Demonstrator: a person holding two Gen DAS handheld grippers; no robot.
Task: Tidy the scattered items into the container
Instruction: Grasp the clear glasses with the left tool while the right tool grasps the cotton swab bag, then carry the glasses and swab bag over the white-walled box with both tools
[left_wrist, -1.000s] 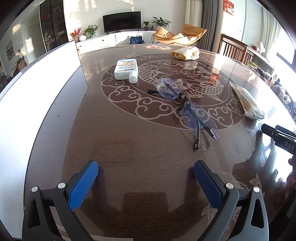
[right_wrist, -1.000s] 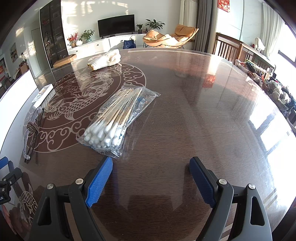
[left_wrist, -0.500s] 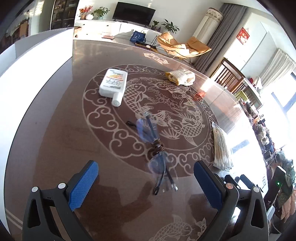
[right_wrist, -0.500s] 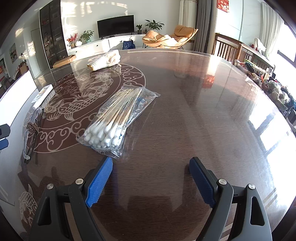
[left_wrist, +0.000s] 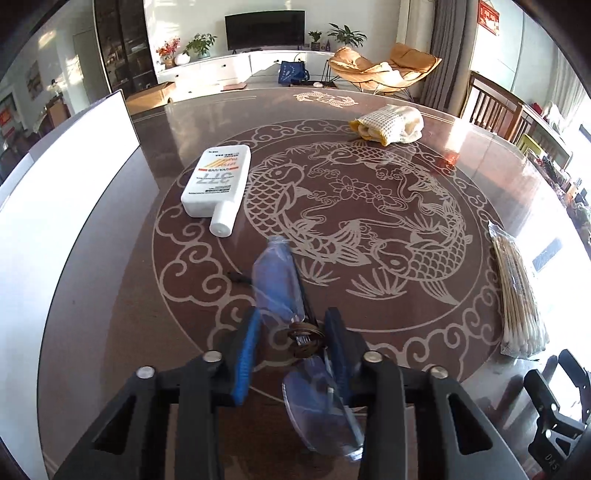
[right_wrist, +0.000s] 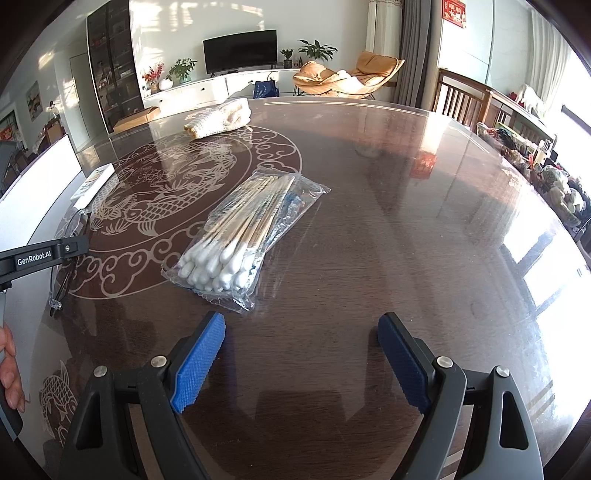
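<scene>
The pair of glasses with blue-tinted clear lenses and thin dark arms (left_wrist: 291, 317) lay on the glossy dark brown round table with a pale carp-and-cloud inlay (left_wrist: 369, 221), near its front-left part. The left gripper (left_wrist: 293, 332) had its blue-padded fingers drawn in close on either side of the brown bridge, one lens reaching out ahead of the pads and the other lying back between the black finger arms; whether the pads actually pressed the frame could not be told. In the right wrist view those glasses showed only as a thin outline at the far left edge, behind the left tool's black arm marked GenRobot.AI.

Beyond the glasses lay a flat white plastic bottle with an orange-striped label (left_wrist: 218, 181), on its side with its cap toward the camera. Farther back sat a folded cream waffle-weave cloth (left_wrist: 389, 123). A clear plastic bag of wooden-stemmed cotton swabs (right_wrist: 240, 236) lay well to the right of the glasses, just ahead of the right gripper (right_wrist: 301, 354), whose blue pads stood wide apart, holding nothing. A tall white panel (left_wrist: 74, 166) ran along the table's left edge.
</scene>
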